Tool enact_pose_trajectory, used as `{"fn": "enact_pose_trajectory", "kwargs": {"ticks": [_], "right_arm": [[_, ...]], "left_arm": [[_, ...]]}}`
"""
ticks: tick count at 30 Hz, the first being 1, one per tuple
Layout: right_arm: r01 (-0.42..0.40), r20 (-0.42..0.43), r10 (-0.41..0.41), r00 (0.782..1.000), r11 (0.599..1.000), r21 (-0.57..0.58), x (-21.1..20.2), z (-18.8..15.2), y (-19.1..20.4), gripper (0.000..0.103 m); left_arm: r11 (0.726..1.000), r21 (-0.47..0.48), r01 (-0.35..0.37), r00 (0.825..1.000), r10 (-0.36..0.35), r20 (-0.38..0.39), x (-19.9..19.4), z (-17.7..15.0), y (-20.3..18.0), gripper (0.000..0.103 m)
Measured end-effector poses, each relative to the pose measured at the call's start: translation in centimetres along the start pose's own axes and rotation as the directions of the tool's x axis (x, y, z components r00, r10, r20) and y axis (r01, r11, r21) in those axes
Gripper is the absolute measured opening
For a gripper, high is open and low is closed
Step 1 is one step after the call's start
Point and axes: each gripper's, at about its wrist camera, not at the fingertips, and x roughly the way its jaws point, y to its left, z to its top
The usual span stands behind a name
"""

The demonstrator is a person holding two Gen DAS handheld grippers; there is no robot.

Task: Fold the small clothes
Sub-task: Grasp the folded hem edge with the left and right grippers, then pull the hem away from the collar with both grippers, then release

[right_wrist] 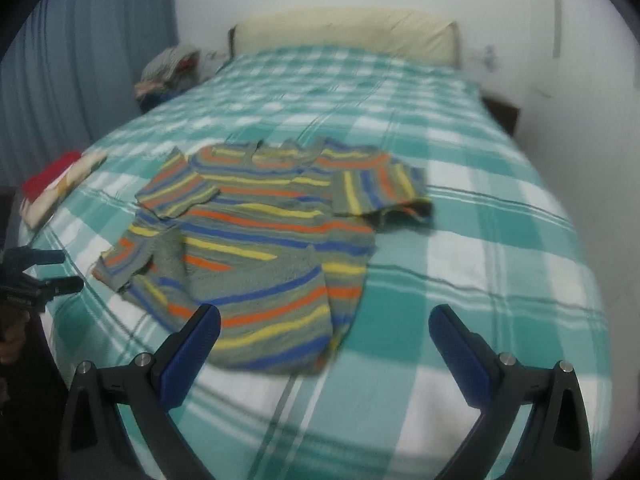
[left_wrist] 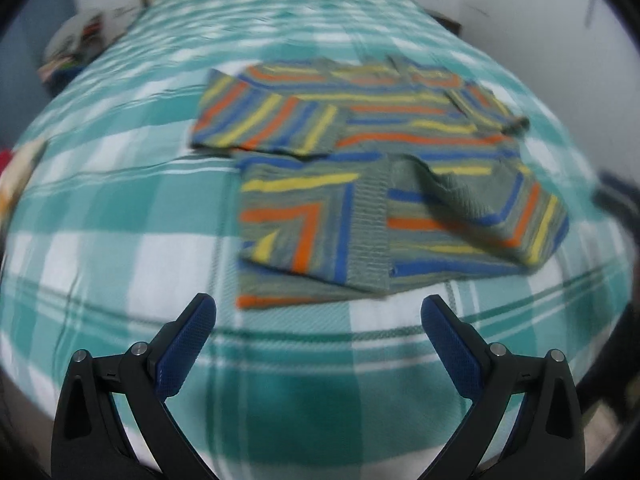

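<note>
A small grey sweater with orange, yellow and blue stripes (left_wrist: 372,152) lies on a bed with a green and white checked cover (left_wrist: 160,184). Its lower part is folded up over the body and both sleeves lie folded in. It also shows in the right wrist view (right_wrist: 260,232), spread across the cover (right_wrist: 460,260). My left gripper (left_wrist: 319,312) is open and empty, just short of the sweater's near edge. My right gripper (right_wrist: 324,322) is open and empty, its left finger (right_wrist: 192,344) over the sweater's near edge. The left gripper (right_wrist: 44,276) shows at the left edge of the right wrist view.
A cream pillow (right_wrist: 348,32) lies at the head of the bed by a white wall. A pile of clothes (right_wrist: 168,72) sits beside the bed at the far left. A red and white folded item (right_wrist: 56,184) lies at the bed's left edge. A blue curtain (right_wrist: 92,60) hangs left.
</note>
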Motion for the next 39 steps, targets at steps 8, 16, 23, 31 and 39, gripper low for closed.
{"fn": "enact_pose_trajectory", "kwargs": {"ticks": [8, 16, 23, 31, 39], "right_arm": [[-0.159, -0.298, 0.155, 0.942, 0.987, 0.012, 12.0, 2.1, -0.8, 0.053], [-0.22, -0.178, 0.2, 0.963, 0.971, -0.099, 4.1, 2.0, 0.6, 0.005], [-0.282, -0.109, 0.266, 0.958, 0.944, -0.172, -7.2, -3.1, 1.2, 0.005], [-0.192, -0.291, 0.198, 0.936, 0.98, 0.048, -3.8, -11.9, -2.6, 0.011], [-0.297, -0.234, 0.372, 0.898, 0.907, 0.3, -3.4, -12.7, -5.4, 0.05]], "left_arm": [[0.978, 0.202, -0.052, 0.998, 0.058, -0.028, 4.0, 0.4, -3.3, 0.033], [0.984, 0.13, 0.125, 0.989, -0.134, 0.064, -4.0, -1.2, 1.0, 0.005], [0.979, 0.142, 0.147, 0.988, -0.153, 0.03, -10.3, -7.1, 4.9, 0.005], [0.991, 0.093, 0.096, 0.99, -0.086, -0.115, -7.4, -10.7, 6.8, 0.005], [0.988, -0.053, 0.147, 0.987, -0.15, -0.056, -5.4, -8.8, 7.0, 0.069]]}}
